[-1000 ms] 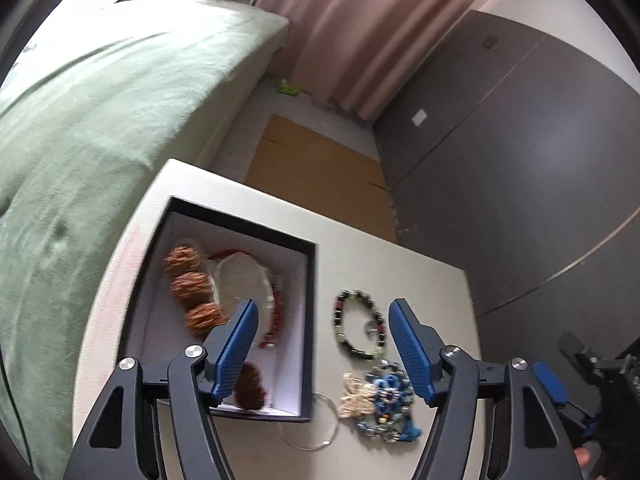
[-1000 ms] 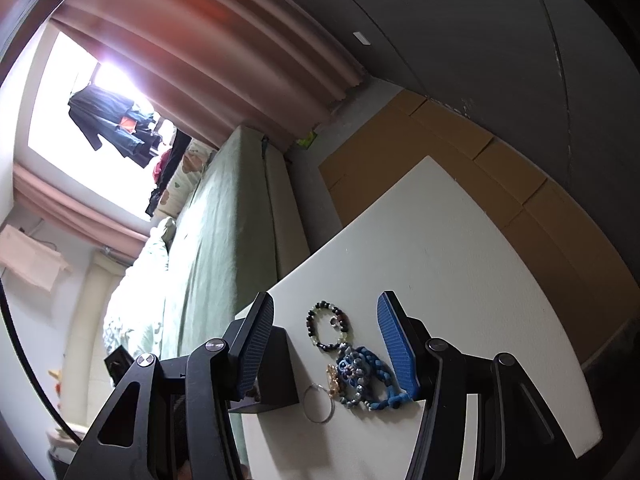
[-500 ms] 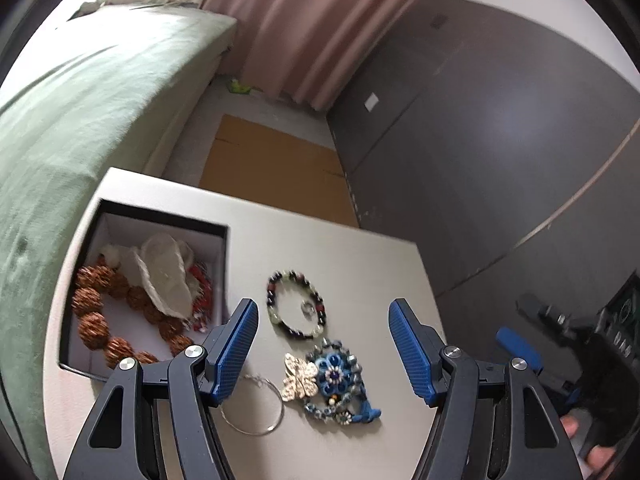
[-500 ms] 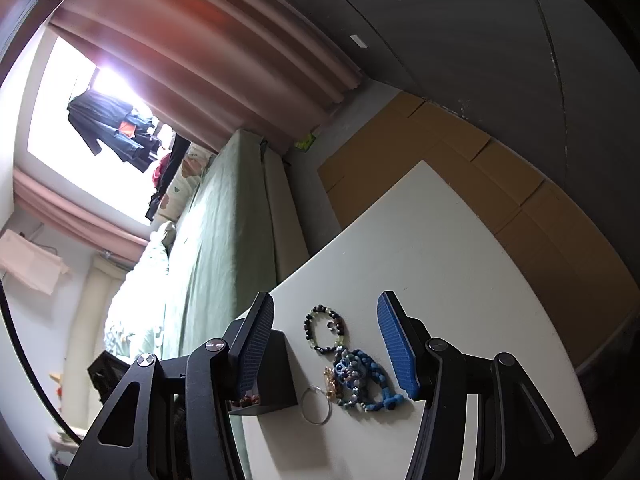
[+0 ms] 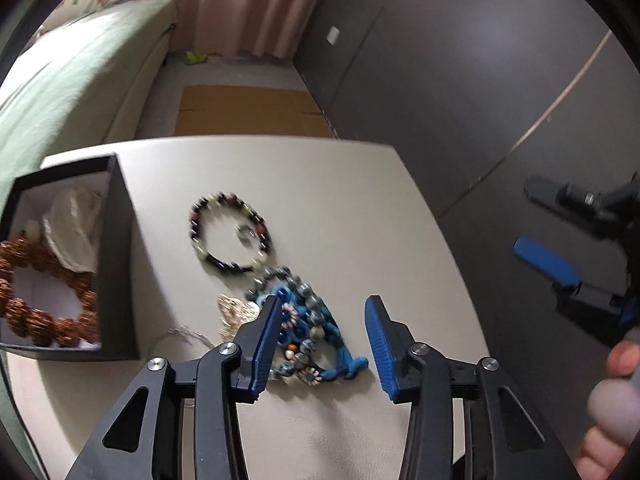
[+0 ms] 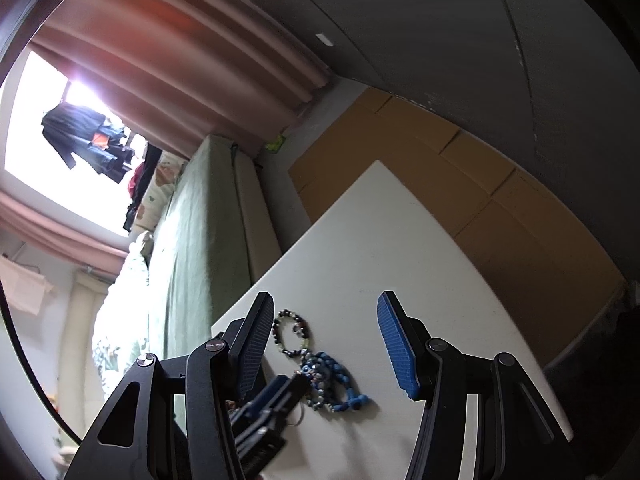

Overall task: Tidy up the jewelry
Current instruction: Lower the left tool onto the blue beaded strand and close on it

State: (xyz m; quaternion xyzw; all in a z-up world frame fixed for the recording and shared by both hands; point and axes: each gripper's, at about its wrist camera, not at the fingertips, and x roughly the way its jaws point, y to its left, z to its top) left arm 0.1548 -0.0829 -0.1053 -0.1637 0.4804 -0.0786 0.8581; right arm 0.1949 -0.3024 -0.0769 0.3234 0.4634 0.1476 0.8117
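A blue beaded piece (image 5: 316, 312) lies on the white table (image 5: 340, 200), beside a gold butterfly brooch (image 5: 234, 312) and a thin wire hoop (image 5: 188, 334). Just beyond them lies a dark bead bracelet (image 5: 230, 267) with a small ring inside it. My left gripper (image 5: 320, 344) hovers over the blue piece with its jaws closing; the piece lies between the fingers, and the pads do not press on it. My right gripper (image 6: 326, 344) stands open and empty above the bracelet (image 6: 277, 336) and the blue piece (image 6: 334, 376).
A black box (image 5: 116, 264) at the table's left holds a brown bead bracelet (image 5: 40, 308) and a pale shell-like item (image 5: 72, 236). A green bed (image 5: 72, 80) lies past the box. Cardboard (image 5: 248, 112) covers the floor beyond the table, beside a dark wall (image 5: 460, 80). A person's hand (image 5: 612, 400) shows at right.
My left gripper swept right from above the box to above the blue beaded piece and its jaws narrowed. Its tip now shows in the right wrist view. The right gripper barely shifted.
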